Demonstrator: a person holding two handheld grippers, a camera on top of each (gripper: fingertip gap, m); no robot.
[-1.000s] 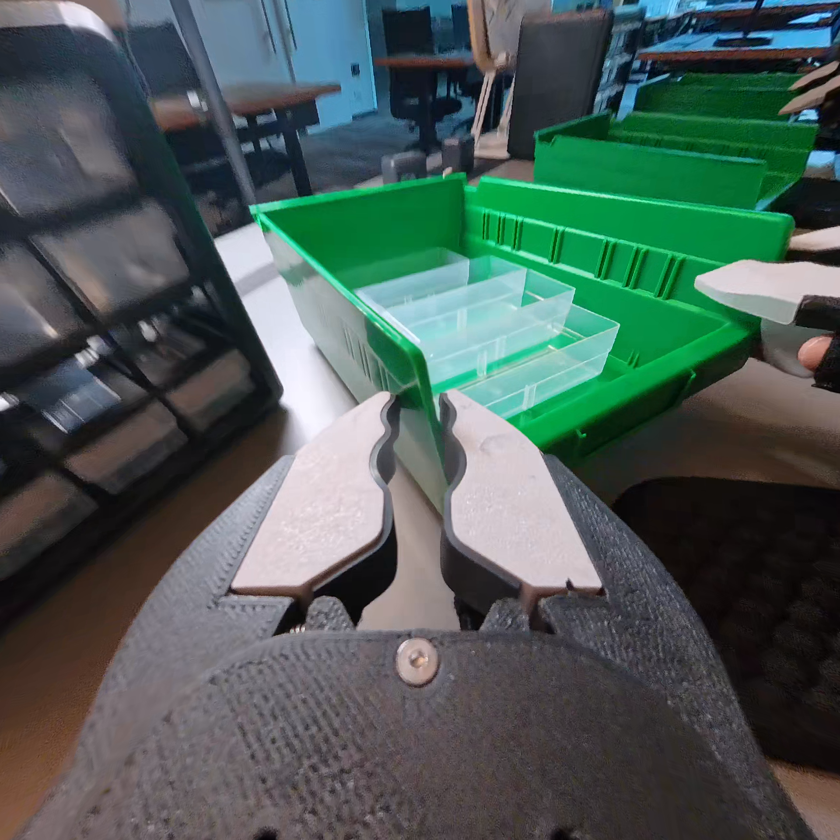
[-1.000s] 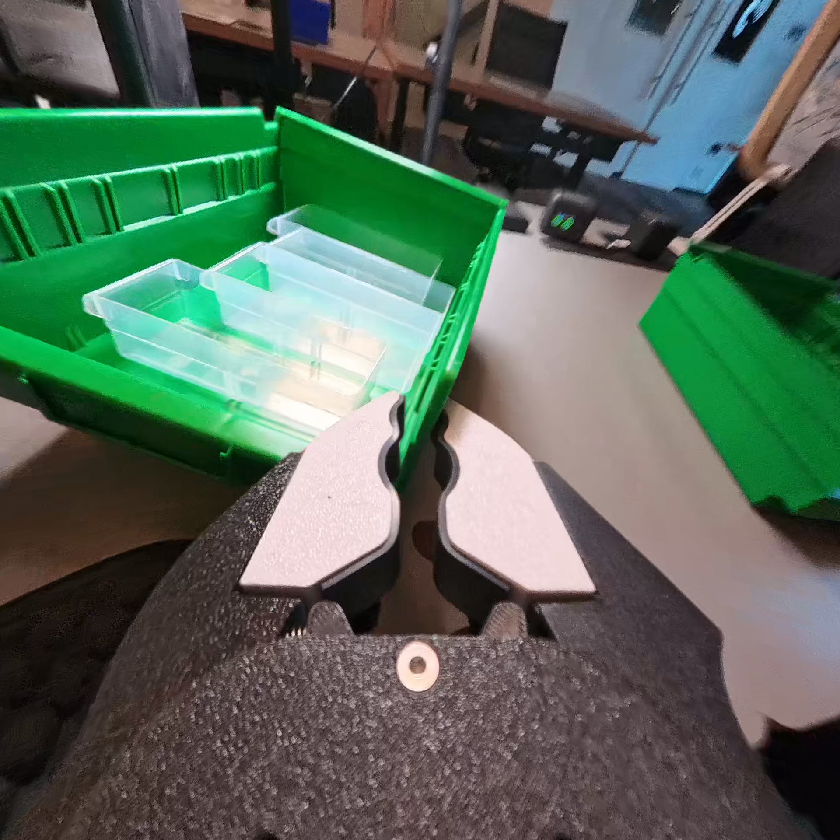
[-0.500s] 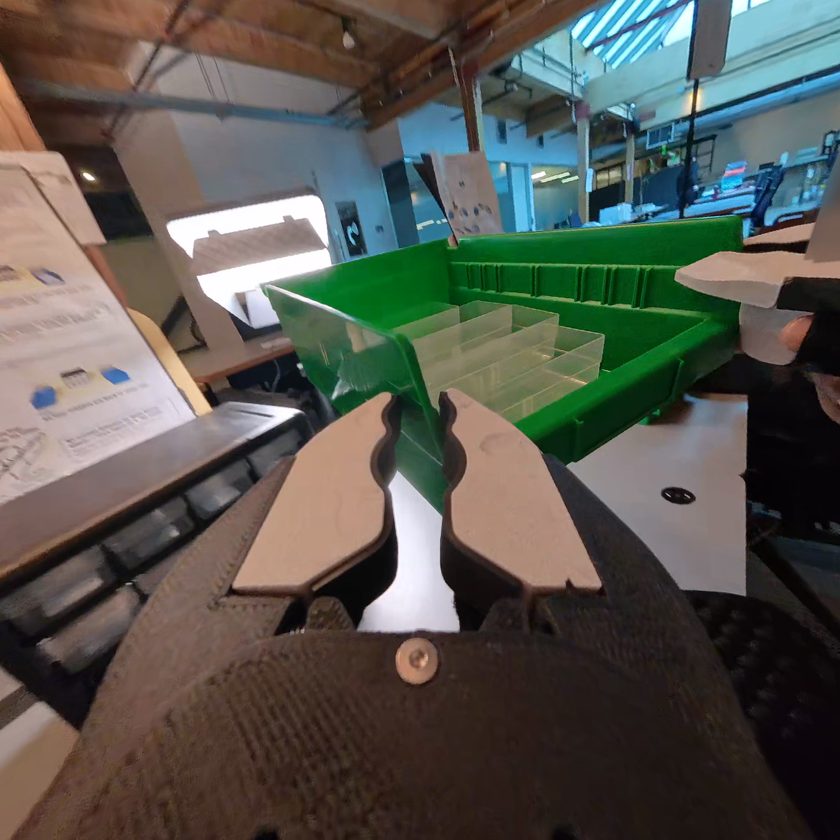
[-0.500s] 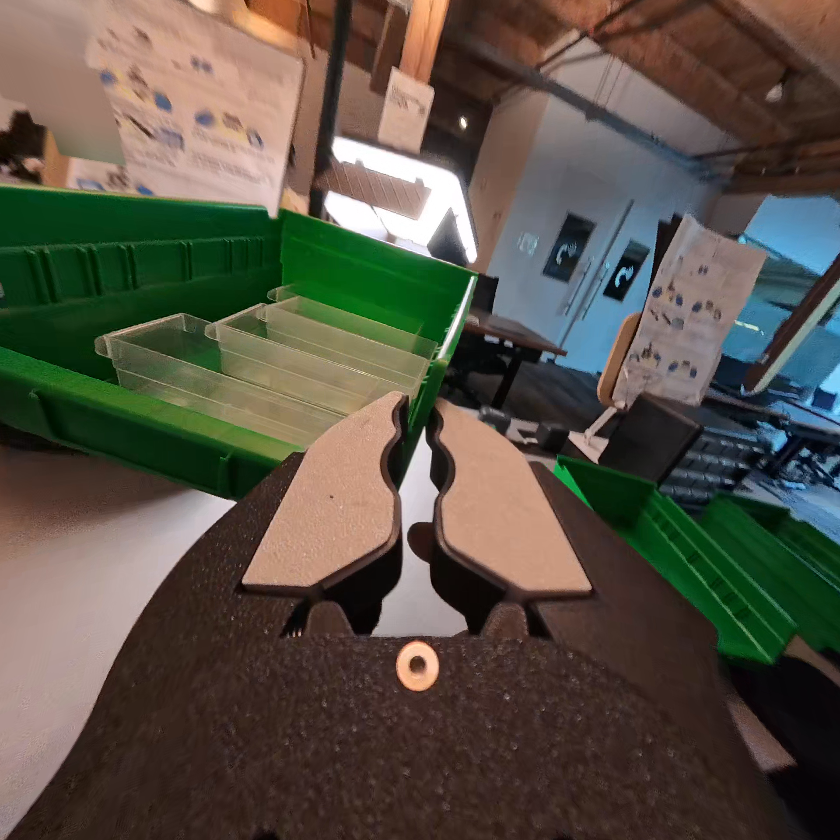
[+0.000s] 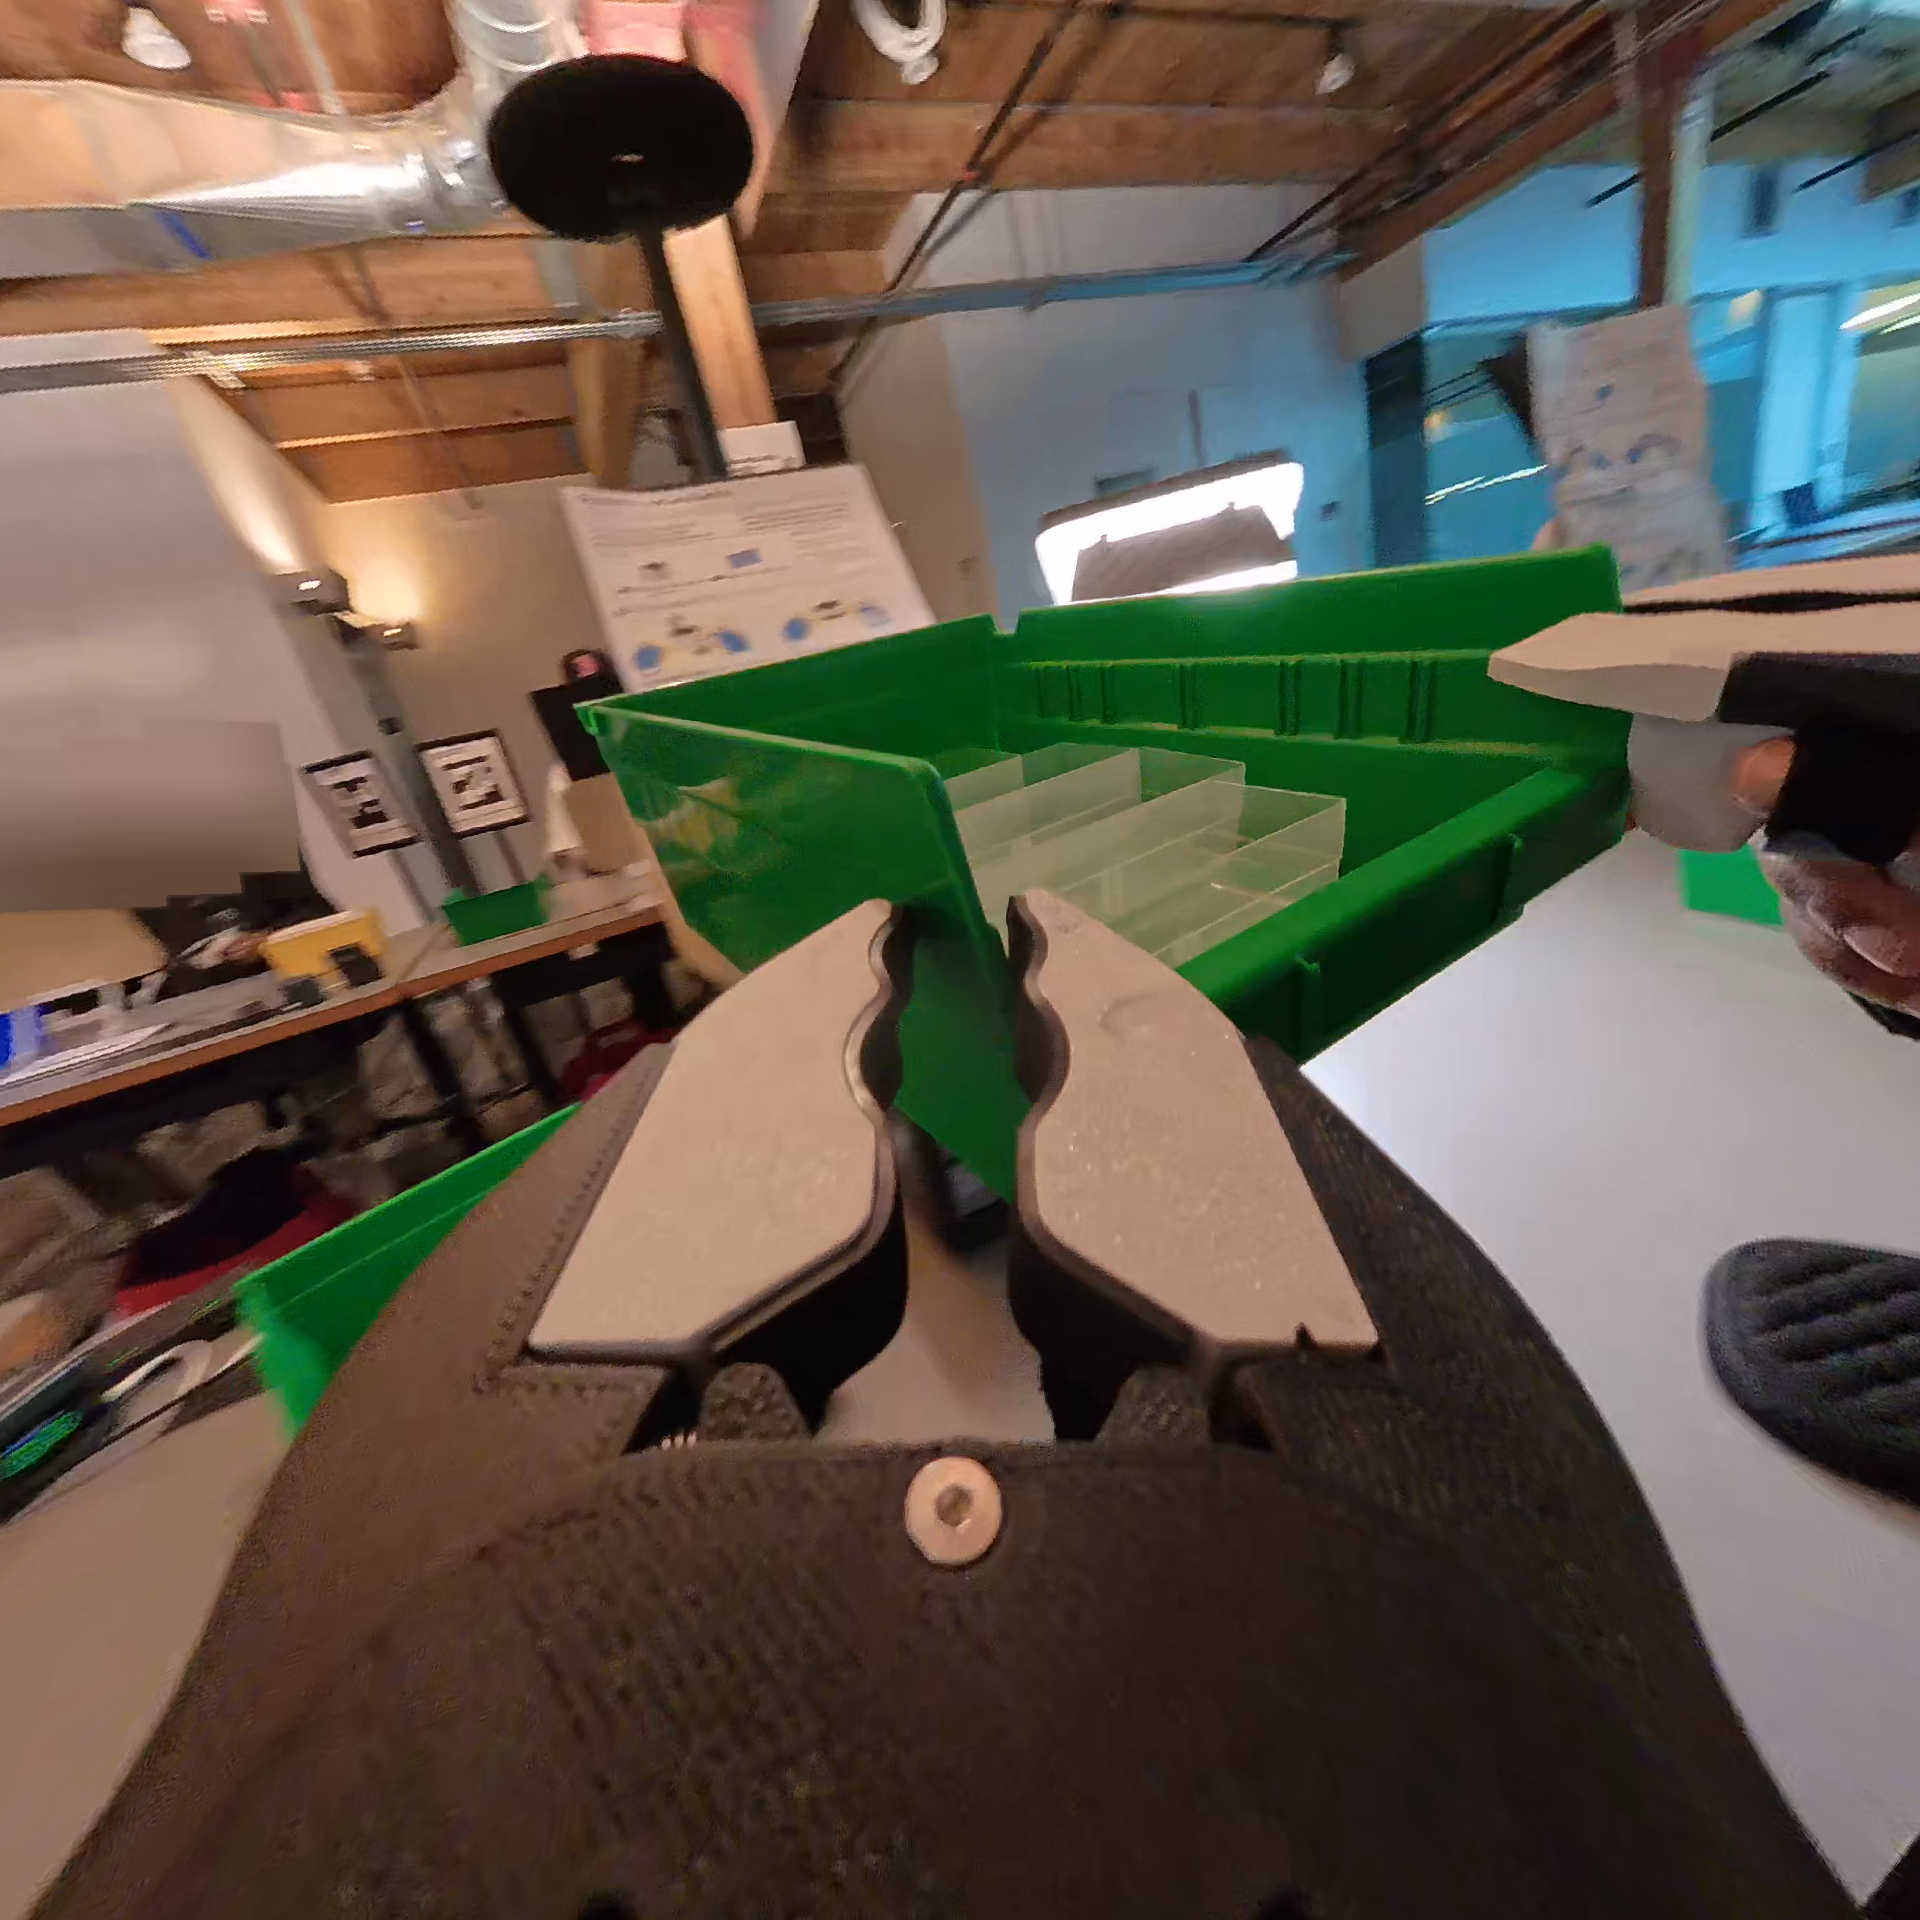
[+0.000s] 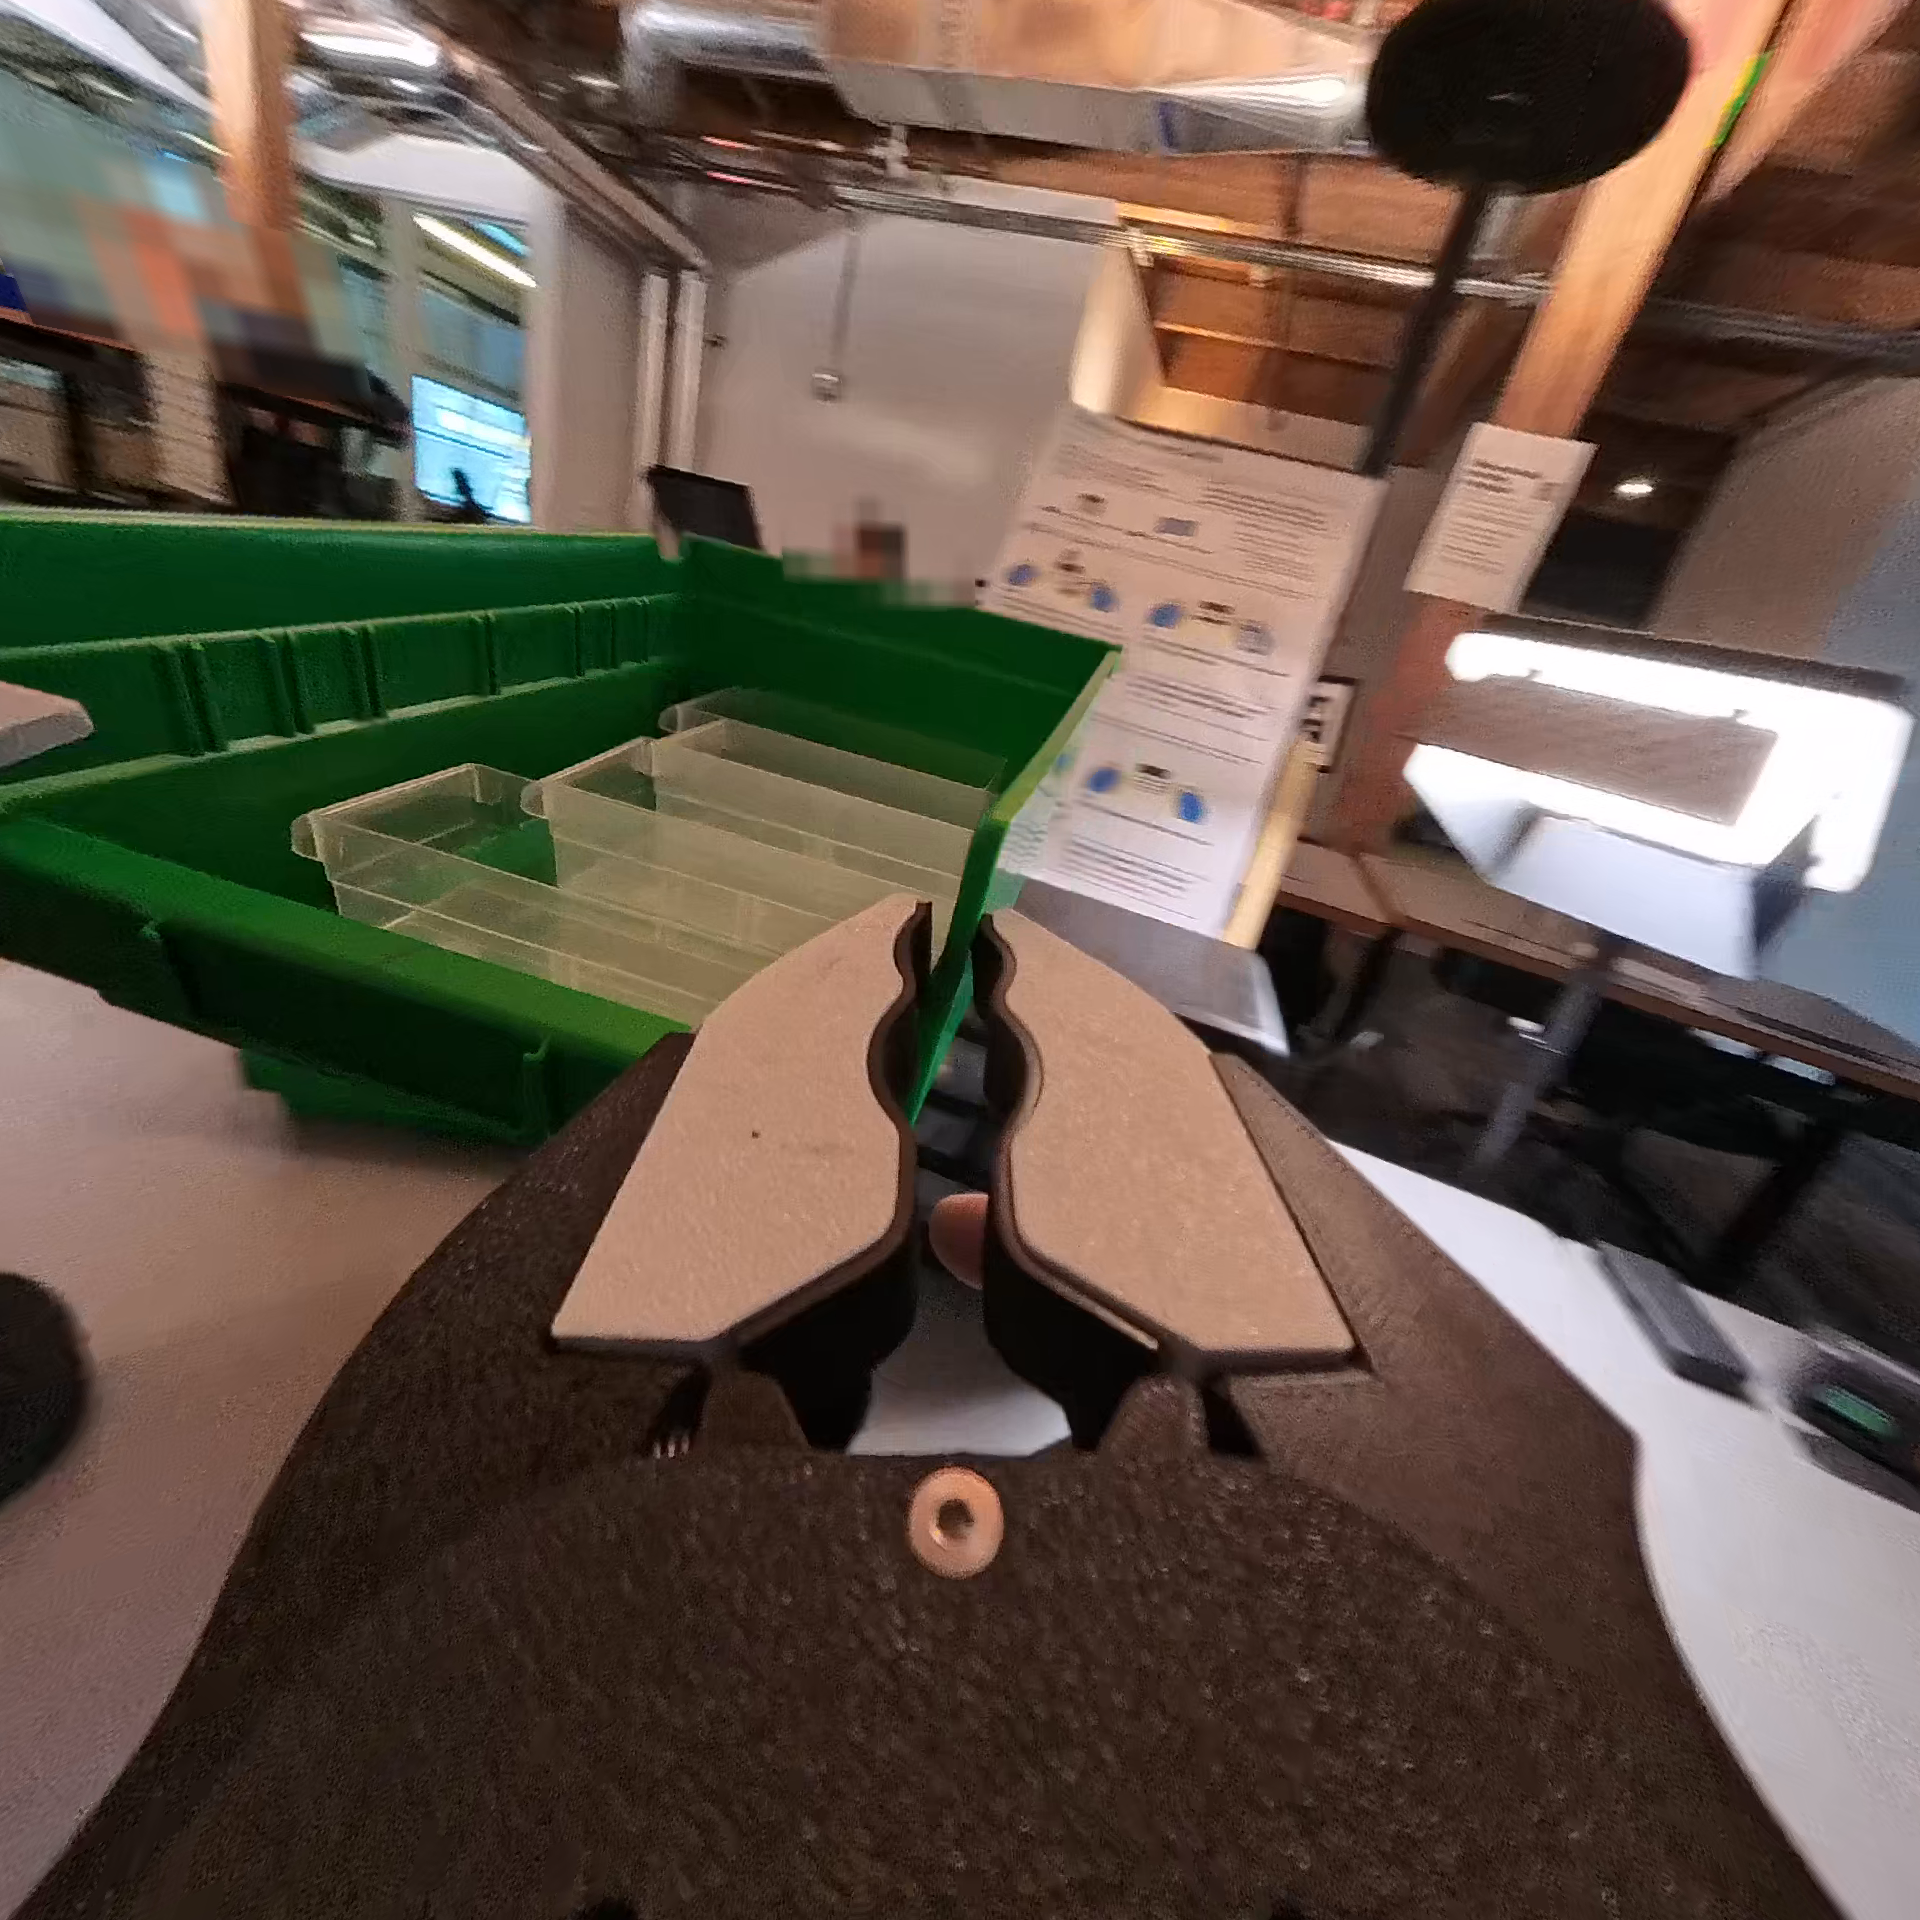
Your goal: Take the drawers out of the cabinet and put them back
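Left wrist view shows the left gripper (image 5: 951,935) at the bottom of the picture, with its two grey fingers (image 5: 758,1143) closed narrowly on the end wall of a green bin (image 5: 790,821). The thin wall stands between the tips, and the bin is held up above a pale table (image 5: 1558,1143). Inside the bin lie several clear drawers (image 5: 1153,842), side by side and touching one another. At the far end of the bin, on the right edge of the picture, the right gripper (image 5: 1621,665) is seen, with a hand (image 5: 1860,914) under it. A second green bin (image 5: 384,1278) lies low on the left, partly hidden behind the gripper body. Beyond it stand a work table (image 5: 312,1008) with small things on it, a white poster (image 5: 738,571) and wooden ceiling beams (image 5: 717,322)

Right wrist view shows the right gripper (image 6: 951,925) with its fingers (image 6: 748,1153) also closed narrowly, on the other end wall of the same green bin (image 6: 343,997). A fingertip (image 6: 961,1236) shows through the gap lower down. The clear drawers (image 6: 644,883) rest on the bin floor just past the tips. Far behind are a poster (image 6: 1174,675) and a bright lamp (image 6: 1662,748)
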